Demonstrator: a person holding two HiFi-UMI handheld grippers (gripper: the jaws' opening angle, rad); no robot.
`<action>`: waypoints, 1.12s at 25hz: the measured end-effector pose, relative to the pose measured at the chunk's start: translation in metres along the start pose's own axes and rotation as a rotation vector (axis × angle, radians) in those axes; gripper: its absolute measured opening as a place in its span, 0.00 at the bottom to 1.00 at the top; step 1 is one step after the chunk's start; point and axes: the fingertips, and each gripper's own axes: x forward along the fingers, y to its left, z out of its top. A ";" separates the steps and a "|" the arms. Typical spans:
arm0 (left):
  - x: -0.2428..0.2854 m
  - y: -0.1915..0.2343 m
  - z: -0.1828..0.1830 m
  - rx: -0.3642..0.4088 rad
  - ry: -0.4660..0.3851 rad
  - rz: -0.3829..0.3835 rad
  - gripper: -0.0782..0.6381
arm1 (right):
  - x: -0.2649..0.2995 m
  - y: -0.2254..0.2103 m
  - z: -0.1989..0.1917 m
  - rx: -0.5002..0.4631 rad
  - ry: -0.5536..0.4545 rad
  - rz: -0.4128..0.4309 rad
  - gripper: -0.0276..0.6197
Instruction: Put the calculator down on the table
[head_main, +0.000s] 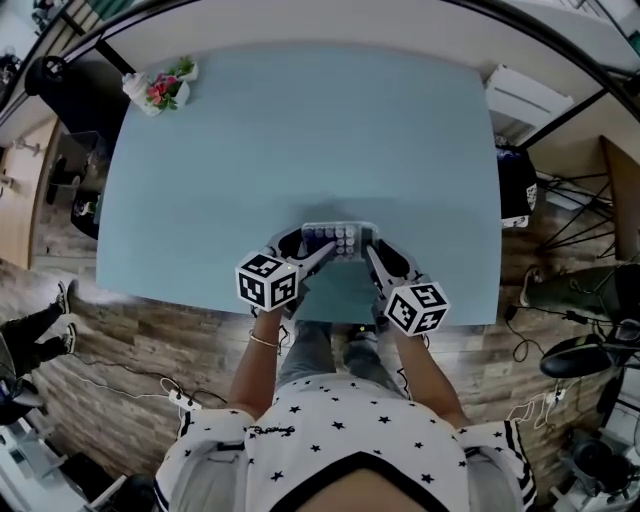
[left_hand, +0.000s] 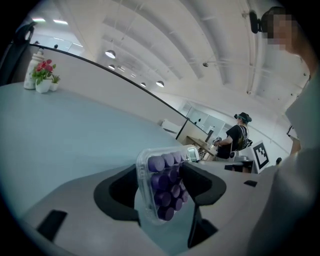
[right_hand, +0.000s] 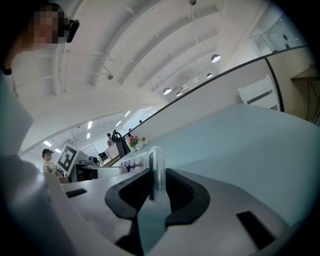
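Observation:
The calculator (head_main: 340, 240), in a clear case with purple keys, hangs between my two grippers near the front edge of the pale blue table (head_main: 300, 130). My left gripper (head_main: 315, 250) takes its left end and my right gripper (head_main: 372, 252) its right end. In the left gripper view the calculator (left_hand: 162, 185) sits slanted between the wide-set jaws of the left gripper (left_hand: 162, 195), keys towards the right pad. In the right gripper view the calculator (right_hand: 155, 170) shows edge-on, pinched by the right gripper (right_hand: 156, 189). Whether it touches the tabletop is hidden.
A small vase of flowers (head_main: 160, 88) stands at the table's far left corner. A black case (head_main: 515, 185) and a white radiator (head_main: 525, 95) lie off the right side. Cables run over the wood floor (head_main: 150, 380). Another person (left_hand: 240, 132) stands far off.

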 end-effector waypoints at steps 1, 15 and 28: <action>0.002 0.001 -0.002 -0.003 0.007 0.006 0.51 | 0.001 -0.002 -0.002 0.005 0.006 -0.004 0.18; 0.016 0.016 -0.024 -0.046 0.104 0.074 0.52 | 0.010 -0.019 -0.026 0.071 0.064 -0.064 0.18; 0.024 0.023 -0.036 -0.060 0.157 0.124 0.53 | 0.014 -0.028 -0.038 0.039 0.148 -0.141 0.19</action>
